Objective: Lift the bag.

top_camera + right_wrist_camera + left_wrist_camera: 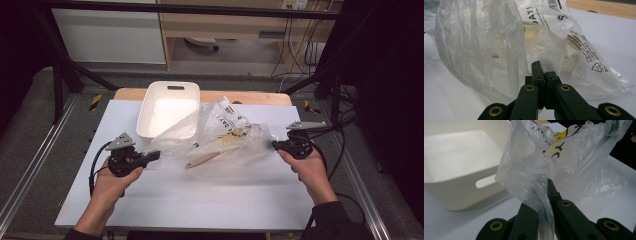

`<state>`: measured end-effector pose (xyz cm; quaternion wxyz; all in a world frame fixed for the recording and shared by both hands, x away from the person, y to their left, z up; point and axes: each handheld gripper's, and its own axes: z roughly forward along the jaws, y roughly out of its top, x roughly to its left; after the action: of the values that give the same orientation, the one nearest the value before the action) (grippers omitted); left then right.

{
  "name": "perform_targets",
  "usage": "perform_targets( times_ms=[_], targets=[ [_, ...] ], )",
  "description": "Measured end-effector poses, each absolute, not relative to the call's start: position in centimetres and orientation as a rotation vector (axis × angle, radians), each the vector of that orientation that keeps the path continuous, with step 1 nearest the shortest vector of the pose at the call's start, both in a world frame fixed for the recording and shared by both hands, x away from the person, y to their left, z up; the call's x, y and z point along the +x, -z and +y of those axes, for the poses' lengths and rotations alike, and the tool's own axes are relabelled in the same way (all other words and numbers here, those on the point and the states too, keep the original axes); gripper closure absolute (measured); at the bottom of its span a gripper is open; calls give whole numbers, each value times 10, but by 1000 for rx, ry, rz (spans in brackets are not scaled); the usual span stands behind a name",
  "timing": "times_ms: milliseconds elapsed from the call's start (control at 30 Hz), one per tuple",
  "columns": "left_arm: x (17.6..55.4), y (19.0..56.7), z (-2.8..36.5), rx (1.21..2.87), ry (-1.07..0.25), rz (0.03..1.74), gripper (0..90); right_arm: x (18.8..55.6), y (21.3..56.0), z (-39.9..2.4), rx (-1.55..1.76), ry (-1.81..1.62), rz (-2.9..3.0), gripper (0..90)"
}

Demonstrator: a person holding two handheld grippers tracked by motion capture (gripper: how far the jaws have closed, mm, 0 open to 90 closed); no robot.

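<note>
Claws left (pixel 154 156) and right (pixel 275 145) each pinch plastic bag (pixel 220 132), seemingly holding a spatula.

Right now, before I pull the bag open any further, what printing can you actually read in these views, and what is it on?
"AY!" on the clear plastic bag, right gripper view; the word's start is folded away.
"02" inside a recycling triangle, same bag.
Barcode, the square mark beside it and the slanted fine print: too small to read.
Black lettering on a yellow patch, left gripper view: crumpled, unreadable.
The white bin carries no text.
</note>
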<state>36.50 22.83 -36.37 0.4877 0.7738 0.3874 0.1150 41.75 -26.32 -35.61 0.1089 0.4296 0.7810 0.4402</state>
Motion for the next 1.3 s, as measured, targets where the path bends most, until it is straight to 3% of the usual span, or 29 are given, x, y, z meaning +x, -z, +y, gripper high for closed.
perform_targets(
  times_ms=[633, 1067, 1300],
  targets=[
    [327, 420, 239, 1982, -116, 965, 900, 357, 417, -259, 1263, -1213, 2396, 900],
    [323, 444, 222, 2167, -243, 997, 900, 343, 443, -251, 1260, -1045, 2512, 900],
    [315, 447, 213, 2169, -168, 970, 900, 338, 443, -257, 1283, -1005, 2482, 900]
  ],
)
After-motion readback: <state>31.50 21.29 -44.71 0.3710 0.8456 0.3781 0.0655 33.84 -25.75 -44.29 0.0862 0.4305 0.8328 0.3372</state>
